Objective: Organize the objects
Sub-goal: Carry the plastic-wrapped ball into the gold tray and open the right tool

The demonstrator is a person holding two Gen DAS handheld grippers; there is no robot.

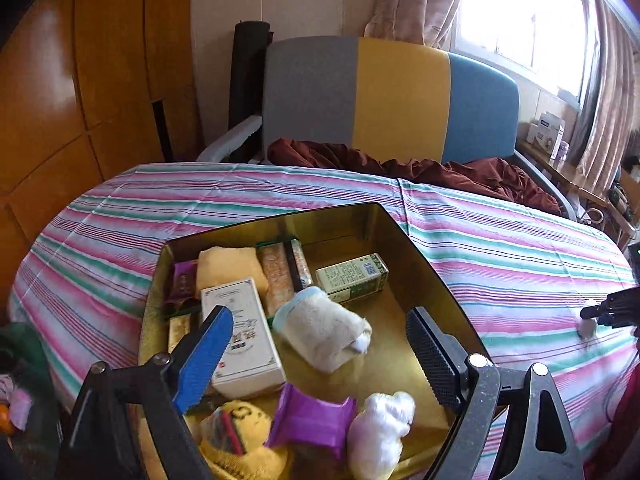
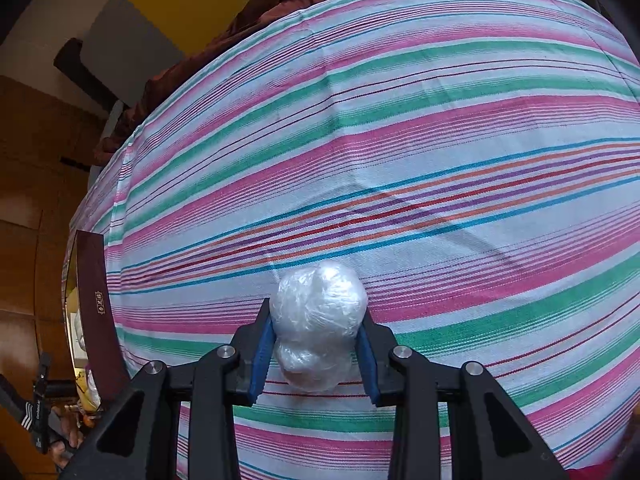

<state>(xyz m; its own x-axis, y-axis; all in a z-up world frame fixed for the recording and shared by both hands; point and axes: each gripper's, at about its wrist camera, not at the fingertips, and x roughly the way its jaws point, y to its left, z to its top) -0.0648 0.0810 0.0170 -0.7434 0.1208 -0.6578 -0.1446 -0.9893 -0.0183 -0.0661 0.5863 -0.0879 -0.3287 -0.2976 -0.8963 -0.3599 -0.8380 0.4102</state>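
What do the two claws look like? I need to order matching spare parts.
Both are black plastic frames with silver round bolts and triangular cut-outs. The left claw has one blue ribbed pad and one black textured pad. The right claw has two blue pads. No cables or sleeves show.

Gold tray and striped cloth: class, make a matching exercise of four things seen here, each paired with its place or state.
Things:
1. plastic-wrapped ball
2. green-and-white box
3. purple packet
4. left gripper

Places or states:
A. open, nothing between its fingers
B. clamped in the right gripper over the striped cloth
C. far side of the gold tray
D. near end of the tray

Pairs: 1-B, 2-C, 3-D, 4-A
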